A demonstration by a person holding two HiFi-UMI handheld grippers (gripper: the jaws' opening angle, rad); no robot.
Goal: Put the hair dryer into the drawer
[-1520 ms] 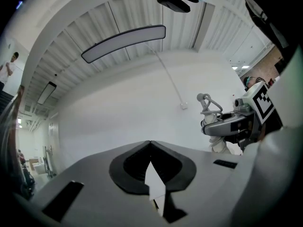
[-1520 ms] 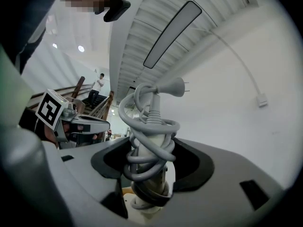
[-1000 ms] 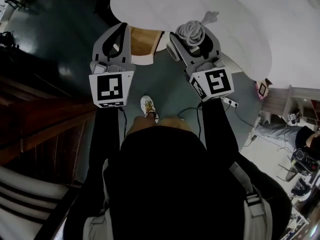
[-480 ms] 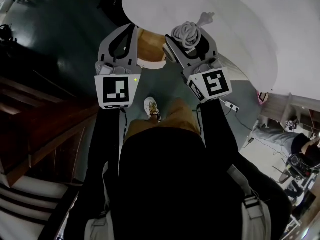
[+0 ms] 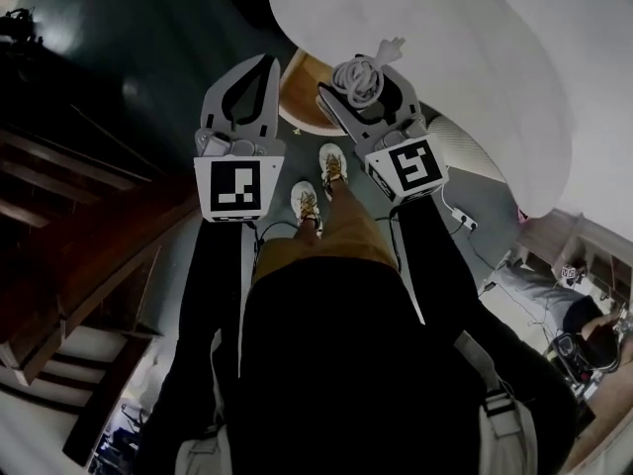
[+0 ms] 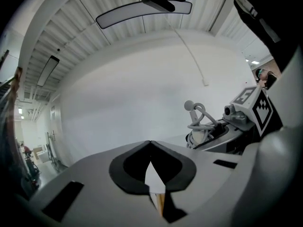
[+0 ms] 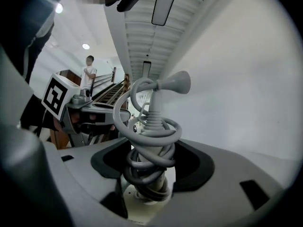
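Observation:
My right gripper (image 5: 364, 79) is shut on the hair dryer, held upright. Its grey cord (image 5: 358, 73) is coiled round the handle and the plug (image 5: 393, 44) sticks out on top. In the right gripper view the coil (image 7: 150, 148) fills the gap between the jaws, with the pale body (image 7: 142, 195) below it. My left gripper (image 5: 267, 62) hangs beside it to the left, shut and holding nothing; its tips meet in the left gripper view (image 6: 150, 143). No drawer can be made out.
A large white round table (image 5: 475, 38) lies ahead and to the right. A light wooden surface (image 5: 300, 92) shows under its edge. Dark wooden stairs (image 5: 69, 216) run along the left. A power strip (image 5: 461, 218) lies on the floor. A person (image 7: 88, 73) stands far off.
Both grippers have kept their hold and spacing. The person has stepped forward: a second shoe now shows, and the table and wooden surface sit further right in view.

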